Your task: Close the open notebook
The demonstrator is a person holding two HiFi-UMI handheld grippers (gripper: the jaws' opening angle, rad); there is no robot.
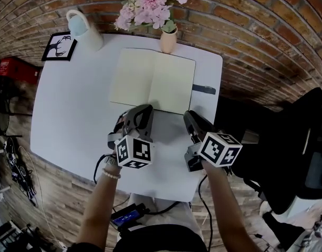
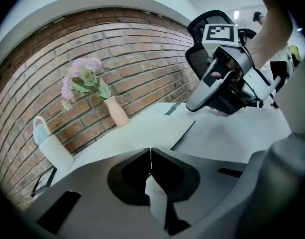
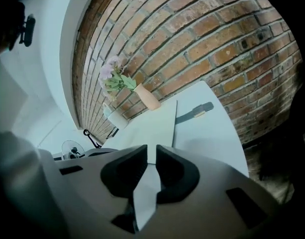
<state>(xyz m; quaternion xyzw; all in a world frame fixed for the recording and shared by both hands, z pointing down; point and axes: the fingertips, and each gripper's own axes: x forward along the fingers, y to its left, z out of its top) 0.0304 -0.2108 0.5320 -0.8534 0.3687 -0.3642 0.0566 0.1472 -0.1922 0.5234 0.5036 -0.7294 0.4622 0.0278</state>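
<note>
The open notebook lies flat on the white table, its cream pages blank. Both grippers hover just short of its near edge. My left gripper is below the left page, its jaws closed together with nothing between them. My right gripper sits off the notebook's near right corner, jaws a small gap apart and empty. The notebook lies ahead in the left gripper view, where the right gripper shows at upper right. The right gripper view looks along the notebook's right page edge.
A vase of pink flowers stands behind the notebook by the brick wall. A pale blue-and-white mug and a framed deer picture sit at the far left. A dark pen-like object lies right of the notebook. A black chair stands right of the table.
</note>
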